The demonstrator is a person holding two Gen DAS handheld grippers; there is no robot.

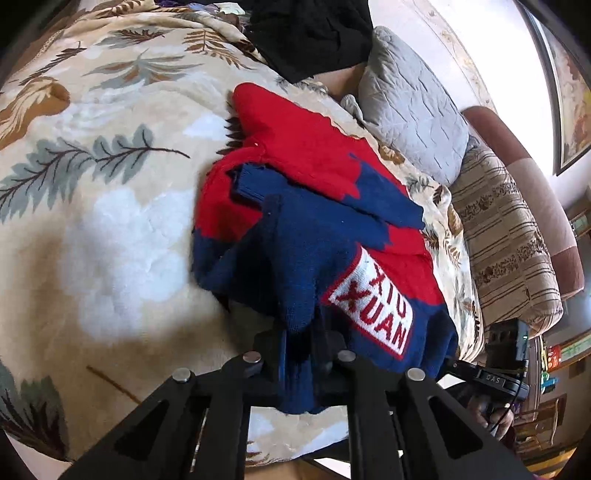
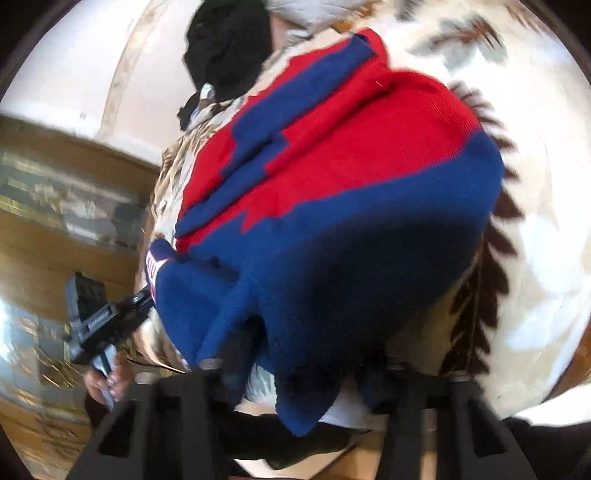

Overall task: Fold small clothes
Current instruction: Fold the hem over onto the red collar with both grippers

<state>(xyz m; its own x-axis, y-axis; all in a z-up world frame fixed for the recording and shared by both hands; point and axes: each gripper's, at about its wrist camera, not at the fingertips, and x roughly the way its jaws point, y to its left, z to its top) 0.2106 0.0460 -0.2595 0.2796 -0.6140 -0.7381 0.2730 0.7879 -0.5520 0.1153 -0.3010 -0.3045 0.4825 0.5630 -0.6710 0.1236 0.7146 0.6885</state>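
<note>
A small red and blue knit sweater (image 1: pixel 314 177) with a white "XIU XUAN" patch (image 1: pixel 373 306) lies bunched on a leaf-print blanket (image 1: pixel 110 221). My left gripper (image 1: pixel 301 365) is shut on the blue hem at the near edge, and the cloth hangs down between its fingers. In the right wrist view the same sweater (image 2: pixel 351 177) spreads out ahead. Its blue hem drapes over my right gripper (image 2: pixel 299 373), which is shut on a fold of it. One finger (image 2: pixel 232 354) shows; the other is hidden under the knit.
A black garment (image 1: pixel 314 33) lies at the far end of the blanket. A grey quilted pillow (image 1: pixel 410 103) and a striped cushion (image 1: pixel 509 251) line the right side. A person's hand (image 1: pixel 491 413) holds the other tool at the bed's edge. Wooden furniture (image 2: pixel 55 229) is blurred at the left.
</note>
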